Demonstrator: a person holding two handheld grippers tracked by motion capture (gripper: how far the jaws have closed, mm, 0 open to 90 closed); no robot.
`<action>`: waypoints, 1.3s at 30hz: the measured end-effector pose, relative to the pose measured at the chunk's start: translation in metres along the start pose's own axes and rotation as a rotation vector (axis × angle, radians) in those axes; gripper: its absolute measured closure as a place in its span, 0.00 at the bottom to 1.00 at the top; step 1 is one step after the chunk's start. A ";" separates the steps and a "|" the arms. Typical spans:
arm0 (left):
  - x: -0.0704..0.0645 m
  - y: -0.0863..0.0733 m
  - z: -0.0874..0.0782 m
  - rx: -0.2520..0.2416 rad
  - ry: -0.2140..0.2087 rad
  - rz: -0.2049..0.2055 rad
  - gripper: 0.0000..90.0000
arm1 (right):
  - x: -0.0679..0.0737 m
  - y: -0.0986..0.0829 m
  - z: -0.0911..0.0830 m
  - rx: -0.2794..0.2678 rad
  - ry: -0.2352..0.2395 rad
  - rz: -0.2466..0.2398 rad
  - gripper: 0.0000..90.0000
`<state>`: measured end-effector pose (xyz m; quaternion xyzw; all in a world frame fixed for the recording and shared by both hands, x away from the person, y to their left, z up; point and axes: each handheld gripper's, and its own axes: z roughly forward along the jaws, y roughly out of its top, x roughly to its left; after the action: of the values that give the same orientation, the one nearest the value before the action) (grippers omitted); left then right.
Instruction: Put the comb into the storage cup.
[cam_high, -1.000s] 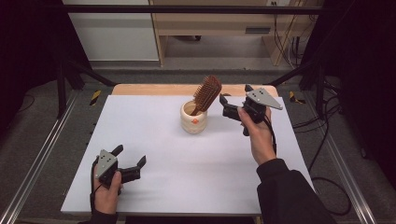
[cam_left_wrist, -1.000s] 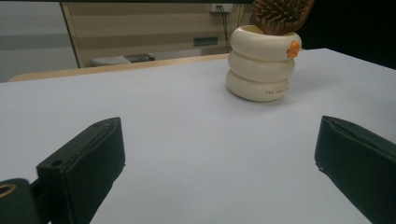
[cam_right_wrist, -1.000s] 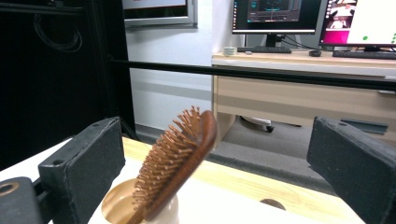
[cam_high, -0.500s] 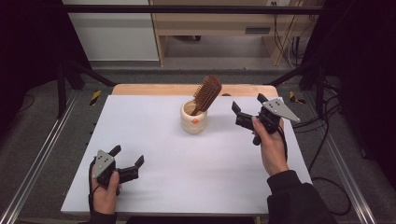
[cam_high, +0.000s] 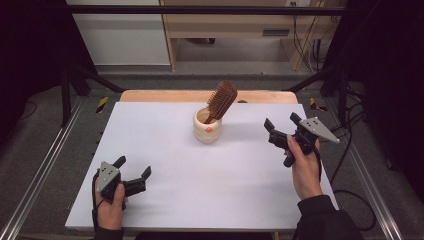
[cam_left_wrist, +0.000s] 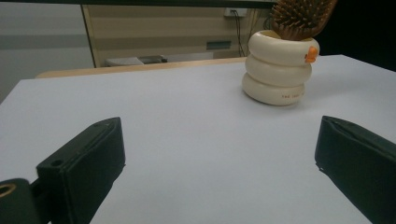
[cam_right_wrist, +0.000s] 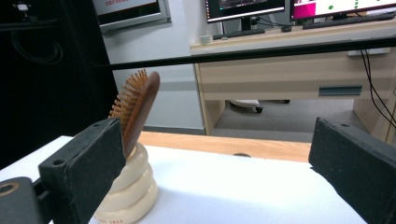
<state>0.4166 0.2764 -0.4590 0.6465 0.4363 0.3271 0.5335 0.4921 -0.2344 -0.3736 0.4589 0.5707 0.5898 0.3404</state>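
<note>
Since the earlier frame, the right gripper (cam_high: 281, 125) has drawn back right from the cup (cam_high: 208, 126), jaws wide and empty. Near left, the left gripper (cam_high: 133, 169) rests on the bench (cam_high: 165, 145), wide open, empty. Farther off, the hairbrush (cam_high: 222, 100) stands tilted in the cup.

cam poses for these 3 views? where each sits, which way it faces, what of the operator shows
High view: above the person's side, facing forward and down on the white table; both hands, left gripper and right gripper.
Left gripper view: low on the left gripper, facing the cream holder; own open jaws.
Right gripper view: on the right gripper, facing holder and hairbrush; own open jaws.
Shared: holder with hairbrush.
</note>
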 end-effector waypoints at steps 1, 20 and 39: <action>0.001 0.000 -0.001 -0.003 0.005 0.009 0.02 | -0.001 -0.001 -0.002 0.001 -0.001 -0.004 0.05; 0.000 -0.002 -0.002 -0.004 -0.004 0.007 0.03 | -0.018 -0.026 -0.034 0.042 -0.030 -0.048 0.05; 0.026 -0.003 -0.023 -0.049 -0.024 0.015 0.03 | -0.029 -0.050 -0.062 0.070 0.011 -0.102 0.04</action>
<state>0.4067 0.3096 -0.4578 0.6402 0.4169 0.3341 0.5520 0.4382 -0.2781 -0.4224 0.4374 0.6156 0.5539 0.3505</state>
